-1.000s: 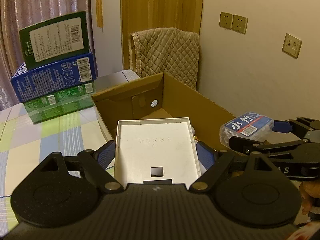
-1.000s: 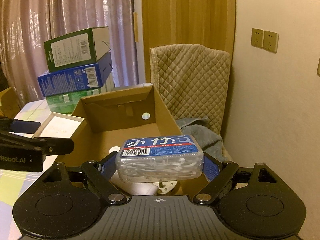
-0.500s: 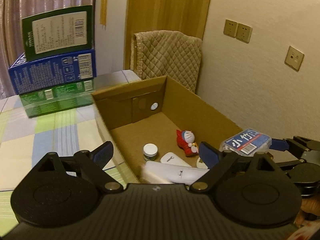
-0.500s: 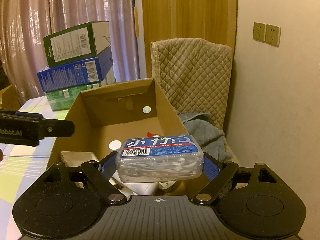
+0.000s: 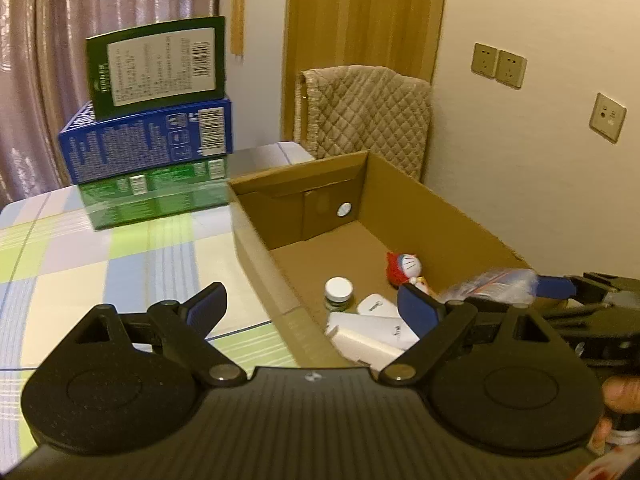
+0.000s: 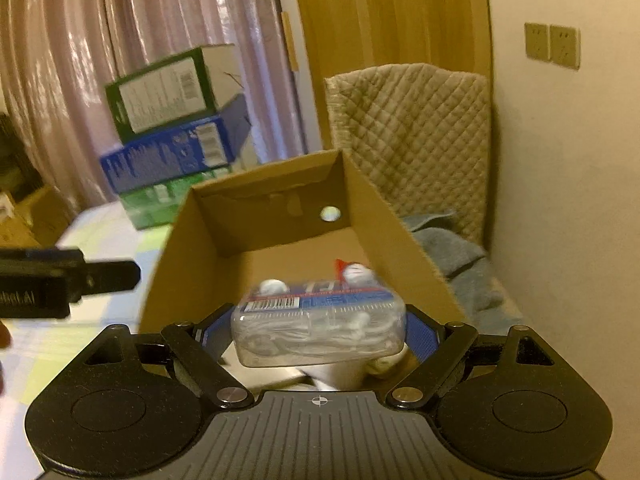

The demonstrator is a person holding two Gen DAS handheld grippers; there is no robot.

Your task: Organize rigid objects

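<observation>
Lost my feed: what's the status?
Left hand-held gripper open, empty. Right hand-held gripper shut on floss-pick case, above cardboard box. Nothing blocking.

Table [image 5: 100, 280] covered in a pastel checked cloth. Open cardboard box [image 5: 440, 216] standing on it at the right edge. Left of the box and further back, three stacked cartons, green one [image 5: 156, 196] lowest, touching the cloth.

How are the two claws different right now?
The left claw is empty and spread wide, its jaws having just opened; the right claw squeezes a clear floss pick case with a blue label. The left claw sits over the near edge of the cardboard box, beside the checked tablecloth; the right claw hangs over the box's inside. Both are black with blue pads, pointing at the box.
</observation>
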